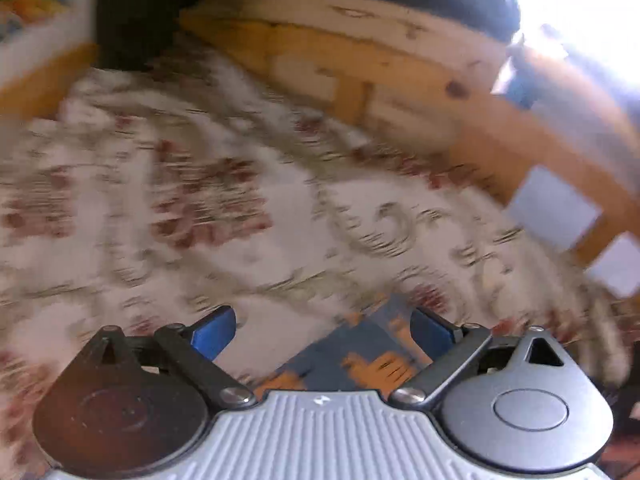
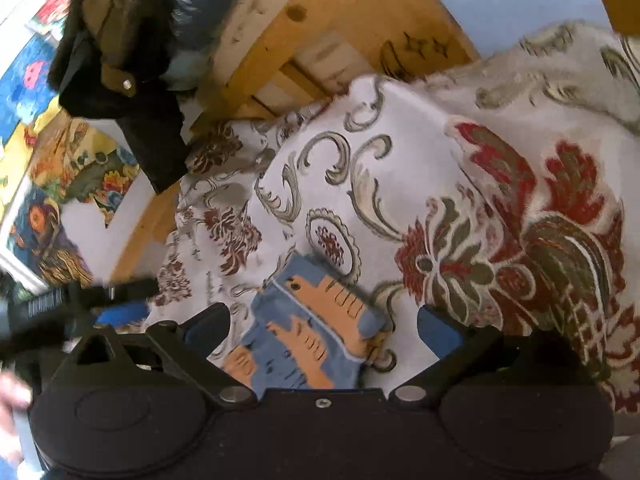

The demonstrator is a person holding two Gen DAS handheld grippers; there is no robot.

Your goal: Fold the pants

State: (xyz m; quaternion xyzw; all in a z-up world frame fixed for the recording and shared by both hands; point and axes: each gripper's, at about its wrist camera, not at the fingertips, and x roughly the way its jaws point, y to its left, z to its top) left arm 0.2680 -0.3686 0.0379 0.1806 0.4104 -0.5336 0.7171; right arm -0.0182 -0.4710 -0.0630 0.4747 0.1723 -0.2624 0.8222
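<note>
The pants are small, blue with orange shapes, and lie bunched in a folded bundle on the floral bedspread. My right gripper hovers over them, open wide, with the bundle between its blue pads but not clamped. In the blurred left wrist view the same pants show just under my left gripper, toward its right finger. That gripper is open too and holds nothing. Part of the left gripper appears at the left edge of the right wrist view.
A pine bed frame runs along the far side of the bedspread. A dark jacket hangs over the wooden frame. Colourful pictures cover the wall at left. A hand shows at the lower left.
</note>
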